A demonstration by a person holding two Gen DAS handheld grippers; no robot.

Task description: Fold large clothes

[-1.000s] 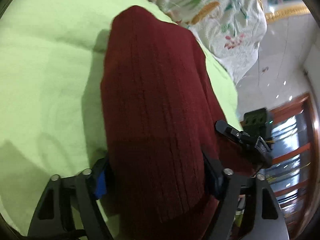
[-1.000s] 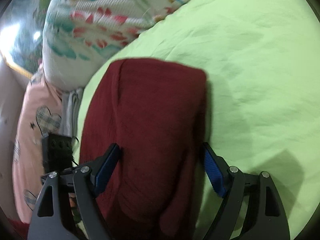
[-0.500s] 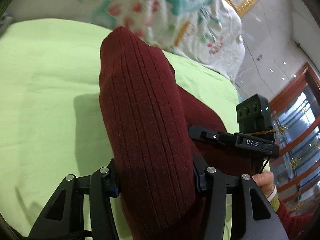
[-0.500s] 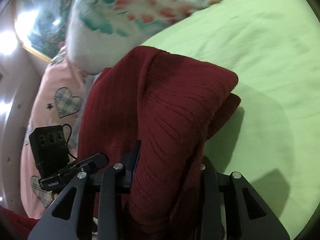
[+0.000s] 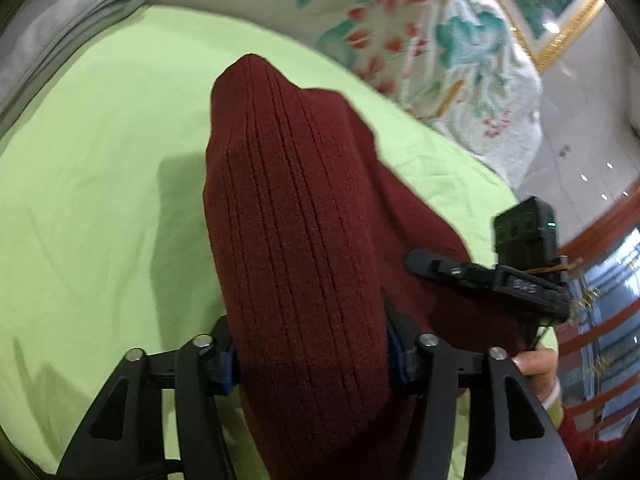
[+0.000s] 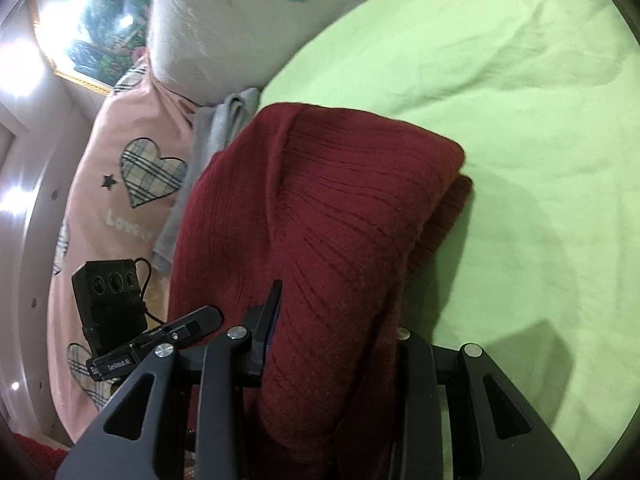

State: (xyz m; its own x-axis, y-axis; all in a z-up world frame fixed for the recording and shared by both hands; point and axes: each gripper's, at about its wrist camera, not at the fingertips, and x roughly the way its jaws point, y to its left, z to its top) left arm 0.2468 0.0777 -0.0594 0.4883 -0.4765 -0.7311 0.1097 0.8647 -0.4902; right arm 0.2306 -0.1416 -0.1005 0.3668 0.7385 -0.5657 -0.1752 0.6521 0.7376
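A dark red ribbed knit garment [image 5: 296,216] is folded into a thick bundle and held up over a light green bedsheet [image 5: 92,168]. My left gripper [image 5: 312,352] is shut on one end of the bundle, its fingertips buried in the cloth. My right gripper [image 6: 332,340] is shut on the other end of the same garment [image 6: 332,208], which drapes over its jaws. Each gripper also shows in the other's view: the right one [image 5: 480,276] to the right, the left one [image 6: 160,340] at lower left.
A floral white quilt [image 5: 440,40] lies piled at the far side of the bed. A folded grey cloth [image 5: 60,28] sits at the sheet's upper left. A pink pillow with plaid hearts [image 6: 132,184] and a grey garment [image 6: 216,128] lie beside the sheet [image 6: 500,80].
Both grippers went from wide apart around the garment to shut on it, then lifted the bundle off the sheet. The views have tilted up toward the quilt and pillow.
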